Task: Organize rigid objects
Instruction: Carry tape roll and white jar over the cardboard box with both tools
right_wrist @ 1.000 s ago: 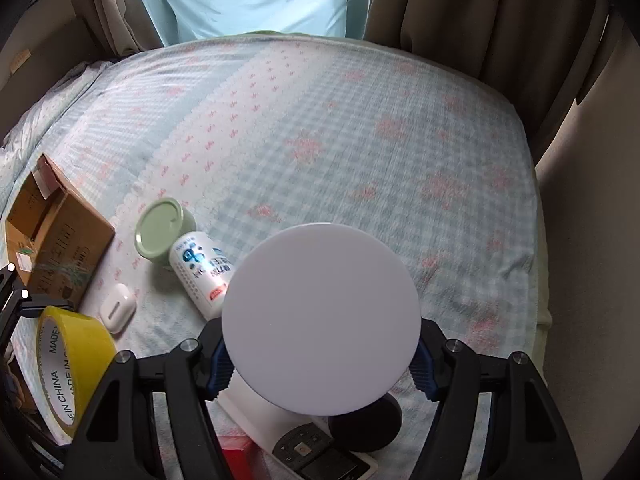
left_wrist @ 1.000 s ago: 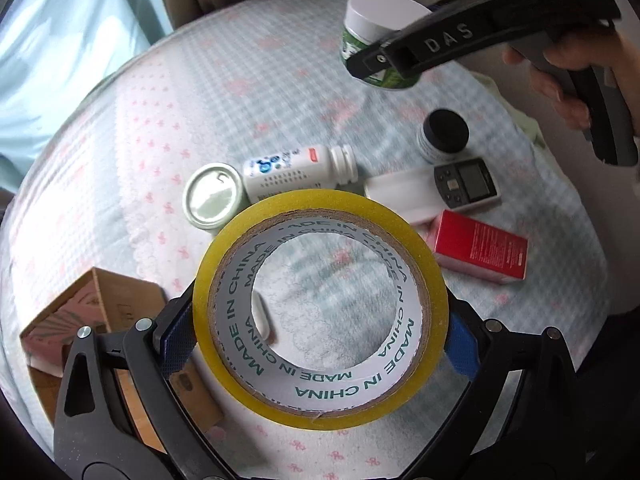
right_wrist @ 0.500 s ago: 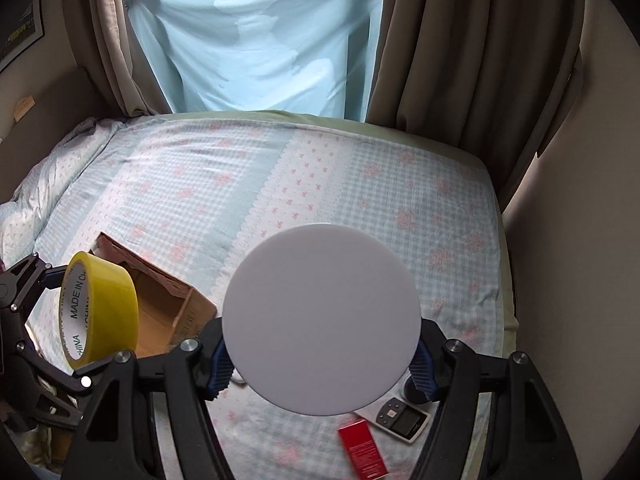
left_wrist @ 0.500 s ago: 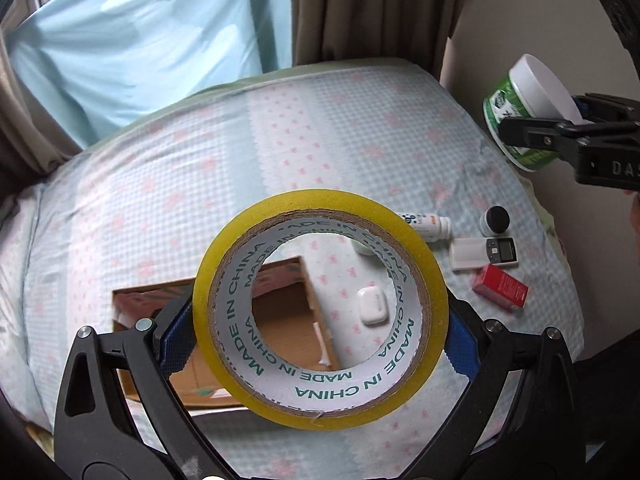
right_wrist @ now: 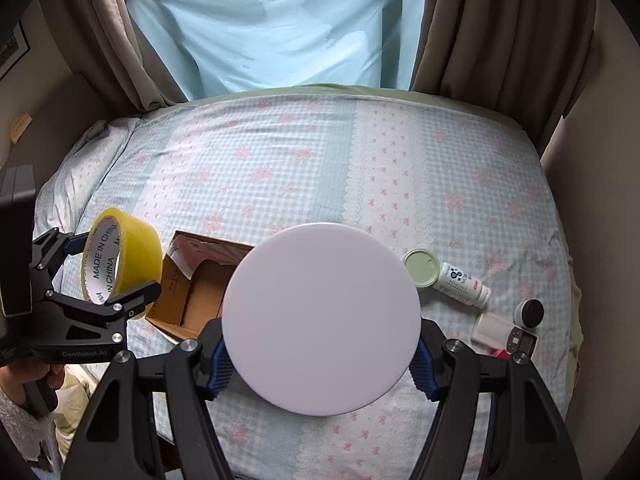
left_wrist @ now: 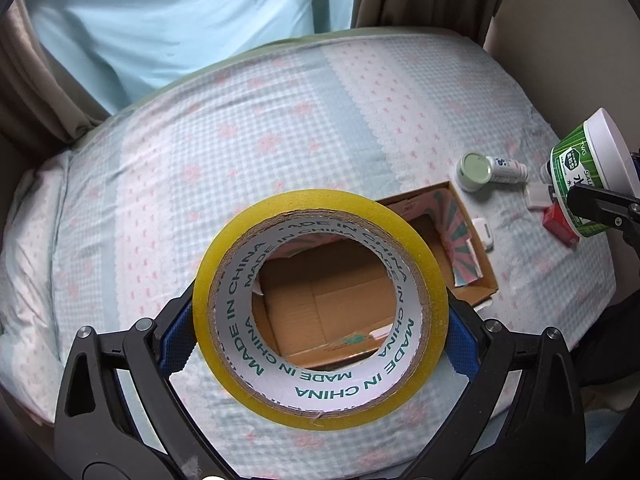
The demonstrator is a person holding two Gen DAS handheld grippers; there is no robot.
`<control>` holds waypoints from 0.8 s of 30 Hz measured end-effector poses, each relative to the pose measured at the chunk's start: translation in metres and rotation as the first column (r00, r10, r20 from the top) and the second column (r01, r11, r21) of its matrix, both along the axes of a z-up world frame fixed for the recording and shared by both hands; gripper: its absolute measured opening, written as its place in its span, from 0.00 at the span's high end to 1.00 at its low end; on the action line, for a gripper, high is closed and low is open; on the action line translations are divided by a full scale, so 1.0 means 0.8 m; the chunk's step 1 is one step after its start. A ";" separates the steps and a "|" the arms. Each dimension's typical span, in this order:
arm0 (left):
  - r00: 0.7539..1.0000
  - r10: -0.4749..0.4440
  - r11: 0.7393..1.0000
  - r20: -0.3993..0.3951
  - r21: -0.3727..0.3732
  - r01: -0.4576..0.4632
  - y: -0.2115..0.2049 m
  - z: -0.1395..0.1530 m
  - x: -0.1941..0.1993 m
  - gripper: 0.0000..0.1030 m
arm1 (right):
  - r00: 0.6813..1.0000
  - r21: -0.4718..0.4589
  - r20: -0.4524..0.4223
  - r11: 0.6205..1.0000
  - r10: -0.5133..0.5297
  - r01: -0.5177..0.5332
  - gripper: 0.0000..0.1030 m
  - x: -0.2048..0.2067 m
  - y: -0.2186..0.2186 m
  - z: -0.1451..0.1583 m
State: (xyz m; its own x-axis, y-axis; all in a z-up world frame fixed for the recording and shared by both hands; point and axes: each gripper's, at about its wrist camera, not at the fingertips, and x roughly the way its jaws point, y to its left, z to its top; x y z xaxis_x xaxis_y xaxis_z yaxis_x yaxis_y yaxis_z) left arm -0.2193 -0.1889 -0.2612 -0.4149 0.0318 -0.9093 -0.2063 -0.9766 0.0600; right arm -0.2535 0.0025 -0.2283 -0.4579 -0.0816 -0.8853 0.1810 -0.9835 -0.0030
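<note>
Presently the left gripper [left_wrist: 320, 340] clamps the tape roll [left_wrist: 320, 300] above the cardboard box [left_wrist: 472, 248] rim. Right gripper [right_wrist: 320, 344] grips the white-lidded jar [right_wrist: 320, 312]; open bedsheet [right_wrist: 320, 168] lies ahead.

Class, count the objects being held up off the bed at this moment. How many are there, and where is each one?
2: the yellow tape roll in the left tongs, and the white-lidded tub in the right tongs.
</note>
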 end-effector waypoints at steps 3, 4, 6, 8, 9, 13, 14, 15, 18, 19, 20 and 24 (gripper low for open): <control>1.000 -0.020 1.000 0.019 -0.011 0.020 -0.016 -0.026 -0.008 0.05 | 1.000 0.019 0.017 1.000 0.006 -0.007 0.36 -0.001 -0.031 -0.021; 0.999 -0.029 0.999 0.031 -0.020 0.029 -0.018 -0.039 -0.013 0.05 | 1.000 0.023 0.023 1.000 0.009 -0.009 0.36 -0.002 -0.038 -0.030; 0.997 -0.043 0.999 0.059 -0.018 0.044 -0.023 -0.060 -0.024 0.05 | 0.999 0.035 0.043 0.999 0.009 -0.011 0.36 -0.009 -0.050 -0.047; 0.995 -0.054 0.998 0.083 -0.012 0.056 -0.024 -0.082 -0.036 0.05 | 0.998 0.052 0.061 0.998 0.018 -0.021 0.36 -0.016 -0.059 -0.066; 0.994 -0.060 0.998 0.093 -0.011 0.061 -0.024 -0.093 -0.043 0.05 | 0.997 0.060 0.075 0.998 0.023 -0.028 0.36 -0.019 -0.063 -0.076; 0.987 -0.076 0.997 0.142 -0.003 0.077 -0.022 -0.135 -0.067 0.05 | 0.989 0.120 0.134 0.989 0.069 -0.085 0.36 -0.035 -0.072 -0.123; 0.985 -0.079 0.997 0.154 0.000 0.079 -0.022 -0.145 -0.072 0.05 | 0.985 0.140 0.153 0.984 0.084 -0.106 0.36 -0.039 -0.075 -0.136; 0.983 -0.081 0.997 0.164 0.003 0.082 -0.020 -0.154 -0.076 0.05 | 0.980 0.155 0.171 0.980 0.100 -0.127 0.36 -0.040 -0.075 -0.148; 0.978 -0.088 0.996 0.190 0.015 0.086 -0.018 -0.180 -0.089 0.05 | 0.959 0.180 0.238 0.964 0.151 -0.197 0.36 -0.049 -0.080 -0.184; 0.975 -0.093 0.996 0.202 0.014 0.092 -0.017 -0.189 -0.093 0.05 | 0.950 0.185 0.265 0.958 0.167 -0.220 0.36 -0.052 -0.081 -0.197; 0.971 -0.101 0.995 0.217 0.010 0.101 -0.016 -0.199 -0.097 0.05 | 0.941 0.189 0.286 0.952 0.180 -0.240 0.36 -0.055 -0.082 -0.209; 0.960 -0.125 0.991 0.251 -0.008 0.131 -0.008 -0.230 -0.108 0.05 | 0.915 0.187 0.334 0.936 0.227 -0.300 0.36 -0.063 -0.087 -0.246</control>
State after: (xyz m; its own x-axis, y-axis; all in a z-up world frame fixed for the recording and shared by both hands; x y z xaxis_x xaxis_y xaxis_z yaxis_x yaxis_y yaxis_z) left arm -0.3056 -0.1953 -0.4452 -0.1684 0.0465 -0.9846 -0.3410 -0.9400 0.0139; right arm -0.3041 -0.0667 -0.4252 -0.1553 0.0598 -0.9861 0.4613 -0.8783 -0.1259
